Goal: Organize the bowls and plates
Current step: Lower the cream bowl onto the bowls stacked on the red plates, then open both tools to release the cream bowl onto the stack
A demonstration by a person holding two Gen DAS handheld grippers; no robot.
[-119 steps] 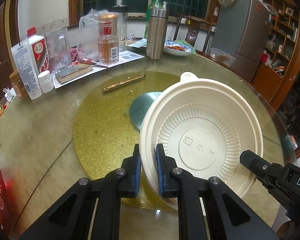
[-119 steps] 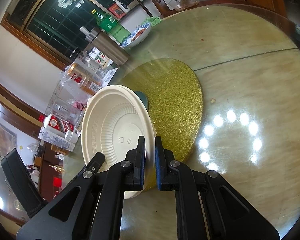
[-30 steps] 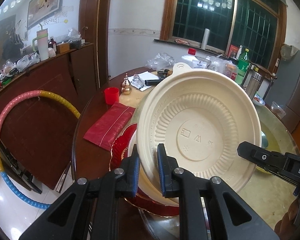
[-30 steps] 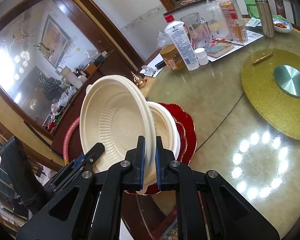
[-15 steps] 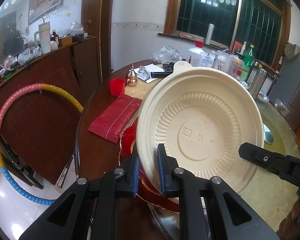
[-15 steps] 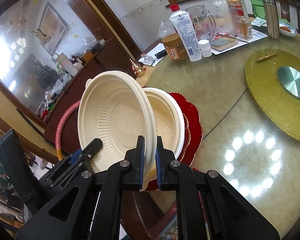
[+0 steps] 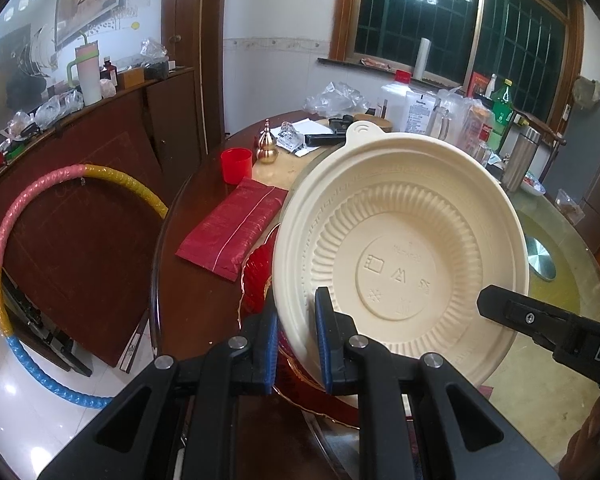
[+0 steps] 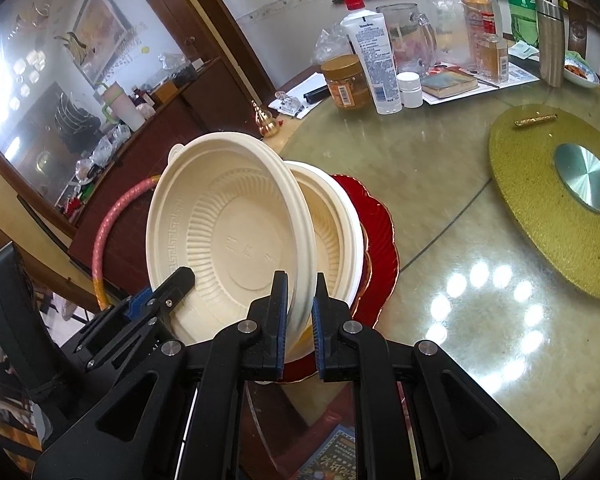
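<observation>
Both grippers hold one cream plastic bowl (image 7: 400, 248) by its rim, tilted on edge. My left gripper (image 7: 296, 336) is shut on the rim at the bowl's lower left. My right gripper (image 8: 300, 312) is shut on the opposite rim; the bowl's inside (image 8: 228, 236) faces that camera. Just behind and below it, a second cream bowl (image 8: 332, 232) sits on a red scalloped plate (image 8: 376, 232) at the table's edge. In the left wrist view only a sliver of the red plate (image 7: 256, 272) shows beside the held bowl.
A round glass-topped table (image 8: 440, 200) carries a gold turntable mat (image 8: 540, 208), bottles, jars and a book at the back. A red packet (image 7: 232, 232), a red cup (image 7: 236, 164) and a gold gourd (image 7: 267, 148) lie near the plate. A hoop (image 7: 4, 240) leans on the sideboard.
The held bowl has been carried from over the gold mat to the table's edge. In the last second it has come lower and closer over the bowl on the red plate.
</observation>
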